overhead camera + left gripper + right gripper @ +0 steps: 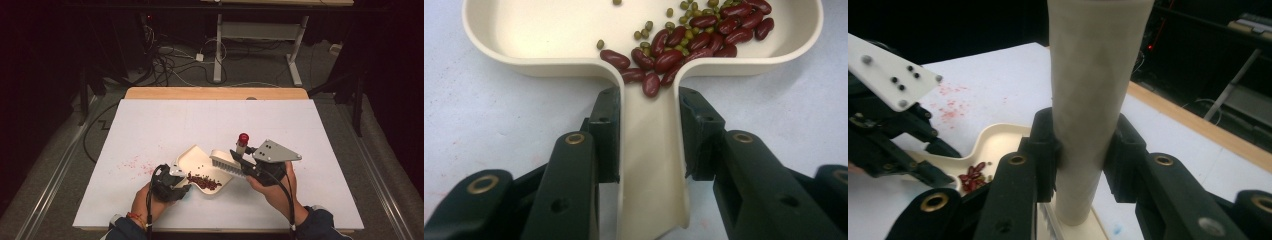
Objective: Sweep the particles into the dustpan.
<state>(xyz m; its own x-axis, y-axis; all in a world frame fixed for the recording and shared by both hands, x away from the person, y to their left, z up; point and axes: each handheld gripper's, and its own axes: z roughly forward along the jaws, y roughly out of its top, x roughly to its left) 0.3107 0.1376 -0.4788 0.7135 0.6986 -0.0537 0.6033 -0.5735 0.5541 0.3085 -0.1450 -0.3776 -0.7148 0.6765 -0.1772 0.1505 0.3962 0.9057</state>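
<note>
We see a cream dustpan point(207, 167) lying on the white table point(150, 125), near its front edge, between the two hands. The left gripper point(172, 184) is clenched on the dustpan's handle point(651, 165); in the left gripper view both jaws press against the handle's sides. Inside the pan we note red beans point(704, 30) heaped toward the handle end, with small green beans point(646, 27) mixed among them; one red bean sits at the mouth of the handle channel.

The right gripper point(252, 167) grasps the cream handle point(1093, 100) of a brush point(227, 162), jaws closed on either side of it. The brush's bristles rest at the pan's right edge. The handle rises away from the table and ends in a red cap point(243, 137).

We record faint red specks point(132, 164) on the table left of the pan, apart from it.
</note>
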